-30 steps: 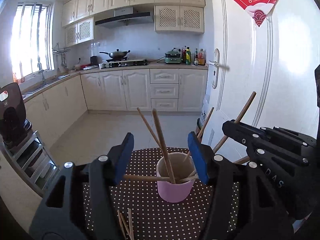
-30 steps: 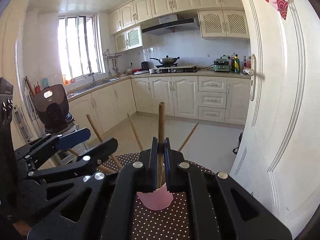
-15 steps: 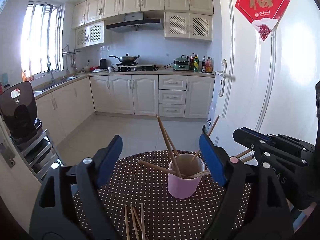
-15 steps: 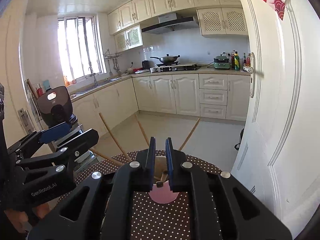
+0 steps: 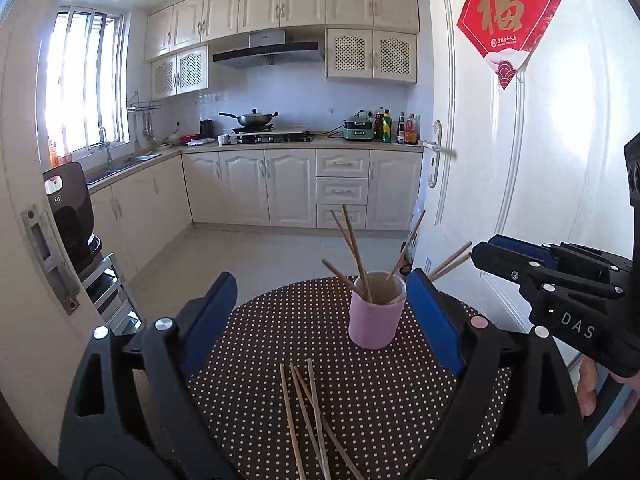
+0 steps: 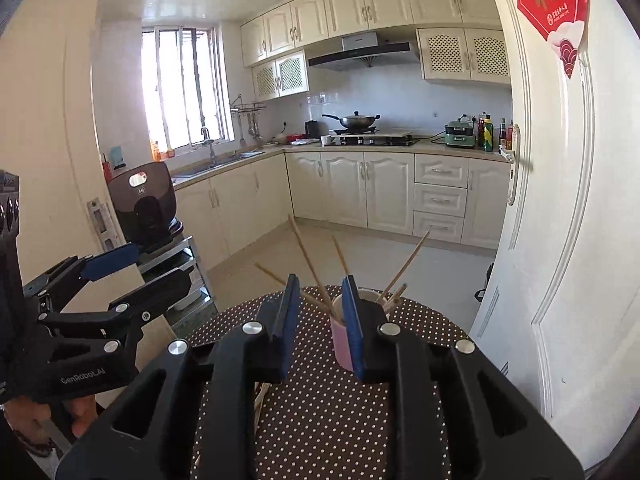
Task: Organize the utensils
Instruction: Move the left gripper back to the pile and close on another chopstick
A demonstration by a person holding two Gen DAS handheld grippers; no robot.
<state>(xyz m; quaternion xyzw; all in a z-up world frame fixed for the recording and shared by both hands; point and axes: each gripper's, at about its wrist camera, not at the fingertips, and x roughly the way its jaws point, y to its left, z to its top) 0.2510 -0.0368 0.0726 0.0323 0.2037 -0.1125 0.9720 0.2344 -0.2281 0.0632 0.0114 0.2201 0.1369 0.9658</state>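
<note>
Now, your left gripper (image 5: 320, 316): wide apart, empty.
Your right gripper (image 6: 320, 312): narrow gap, empty.
Pink cup (image 5: 375, 317): table (image 5: 260, 344) far edge, holding chopsticks (image 5: 354, 252).
Loose chopsticks (image 5: 310, 416): near edge.

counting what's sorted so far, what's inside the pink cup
Several wooden chopsticks stand in the pink cup, leaning out in different directions. Their lower ends and the cup's bottom are hidden by its wall.

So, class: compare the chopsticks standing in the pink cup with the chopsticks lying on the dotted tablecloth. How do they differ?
The chopsticks in the cup stand tilted and fan outward; the loose chopsticks lie flat, crossing each other. The cup's set is held by the pink cup; the loose set rests on the tablecloth. Both are thin wooden sticks.
</note>
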